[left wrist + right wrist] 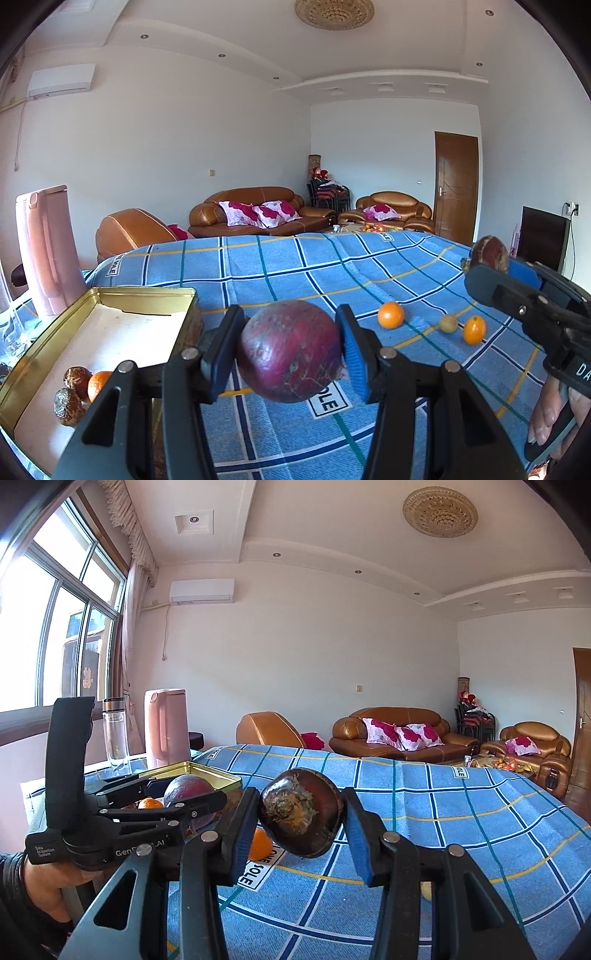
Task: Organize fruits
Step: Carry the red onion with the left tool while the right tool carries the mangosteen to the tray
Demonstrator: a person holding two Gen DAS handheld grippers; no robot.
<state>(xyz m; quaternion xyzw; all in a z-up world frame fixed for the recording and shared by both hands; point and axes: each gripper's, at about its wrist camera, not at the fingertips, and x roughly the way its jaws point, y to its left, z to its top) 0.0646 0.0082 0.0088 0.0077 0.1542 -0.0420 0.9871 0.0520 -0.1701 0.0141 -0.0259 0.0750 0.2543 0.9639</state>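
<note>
Clamping a large purple-red fruit [290, 350] between its blue pads, the left gripper [291, 350] holds it clear above the blue checked cloth [295, 266] that covers the desk, its jaws part-way apart and pressed on both sides of the fruit. Just to the left of it sits a gold metal tin [48, 332], open at the top, with a small orange [98, 384] and two brown patterned fruits [70, 395] lying in its near corner. A hand [550, 410] shows at the lower right edge of the left wrist view.

The right gripper [301, 814] is closed the same way on a dark brown fruit [301, 814] with a dried calyx facing the camera, lifted off the cloth; in the left wrist view it comes in from the right edge, well apart from the tin.

Farther out on the cloth lie two oranges [390, 315] and a small yellowish fruit [448, 323] between them, near one another and loose on the desk. In the right wrist view another orange [260, 843] shows low behind that gripper's left finger.

Past the tin stand a pink jug [48, 251] and a clear bottle [115, 733]. Beyond the desk are brown leather sofas [255, 212] with red-flowered cushions [258, 213] and a wooden door [456, 186]
</note>
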